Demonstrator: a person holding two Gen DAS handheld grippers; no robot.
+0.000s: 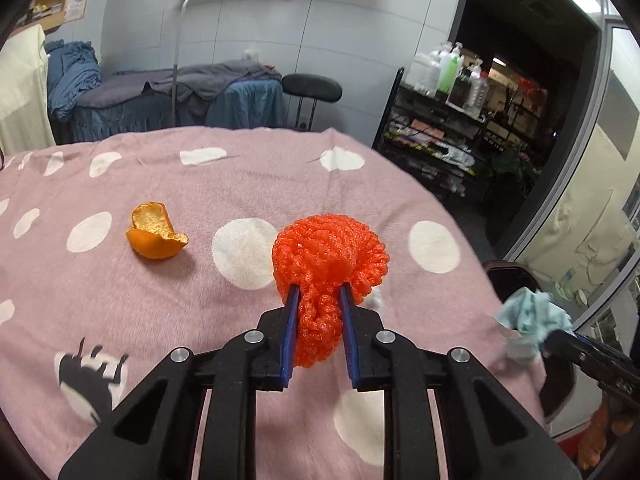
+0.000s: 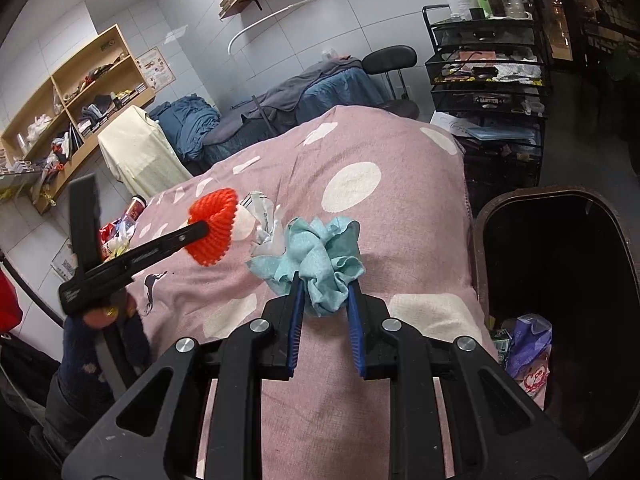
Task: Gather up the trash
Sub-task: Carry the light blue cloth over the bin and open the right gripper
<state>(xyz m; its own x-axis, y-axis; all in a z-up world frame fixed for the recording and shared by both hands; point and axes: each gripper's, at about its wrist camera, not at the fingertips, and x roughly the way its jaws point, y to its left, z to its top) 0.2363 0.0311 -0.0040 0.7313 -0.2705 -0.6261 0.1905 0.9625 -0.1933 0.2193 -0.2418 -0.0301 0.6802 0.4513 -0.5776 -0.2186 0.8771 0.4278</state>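
Only the right view shows the bin (image 2: 560, 280), open beside the pink bed (image 2: 360, 208), and a crumpled wrapper (image 2: 262, 220) on the cover. Only the left view shows the orange peel (image 1: 154, 236). Left tongs (image 1: 319, 292) pinch a red foam net (image 1: 330, 256); right tongs (image 2: 325, 286) pinch a teal cloth (image 2: 320, 256).

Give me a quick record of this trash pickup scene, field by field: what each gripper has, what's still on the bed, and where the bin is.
left gripper: shut on the red foam net
right gripper: shut on the crumpled teal cloth
surface: pink blanket with white dots
still lying on blanket: orange peel; crumpled white wrapper
trash bin: dark, open, at the blanket's right edge, with bagged rubbish at the bottom
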